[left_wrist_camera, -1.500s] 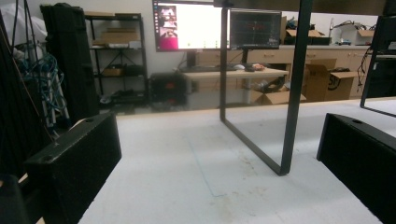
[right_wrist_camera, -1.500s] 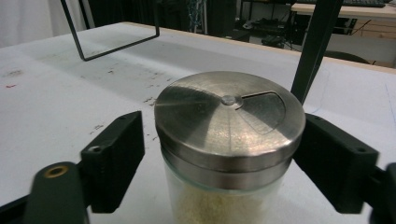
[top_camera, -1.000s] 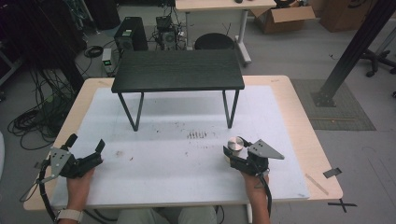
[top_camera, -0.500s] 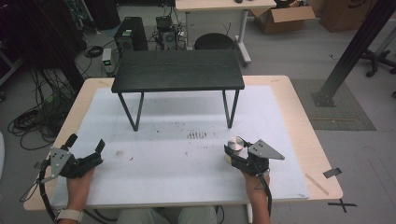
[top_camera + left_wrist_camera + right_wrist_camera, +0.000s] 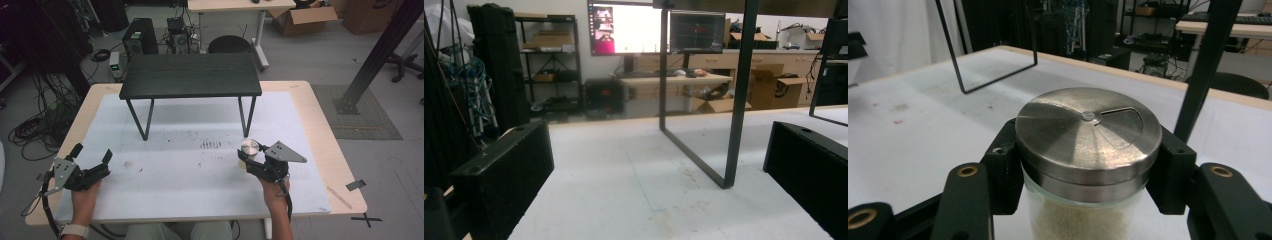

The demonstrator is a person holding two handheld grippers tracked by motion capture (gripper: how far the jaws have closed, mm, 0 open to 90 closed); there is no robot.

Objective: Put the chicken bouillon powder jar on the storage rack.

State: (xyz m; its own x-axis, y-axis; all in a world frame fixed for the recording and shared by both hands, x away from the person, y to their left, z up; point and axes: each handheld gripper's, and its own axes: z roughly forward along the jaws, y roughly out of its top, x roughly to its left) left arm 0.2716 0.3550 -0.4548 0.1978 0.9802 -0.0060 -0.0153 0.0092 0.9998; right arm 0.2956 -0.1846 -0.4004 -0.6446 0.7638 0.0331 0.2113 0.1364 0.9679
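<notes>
My right tongs are clamping the glass shaker jar upright at near right; my left tongs are gaping apart, empty.

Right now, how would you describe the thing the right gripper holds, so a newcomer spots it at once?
Start at the small black table standing on the white mat. In front of its right legs, the right gripper is closed around a glass shaker jar. Its shiny round steel lid and pale grainy contents set it apart.
</notes>
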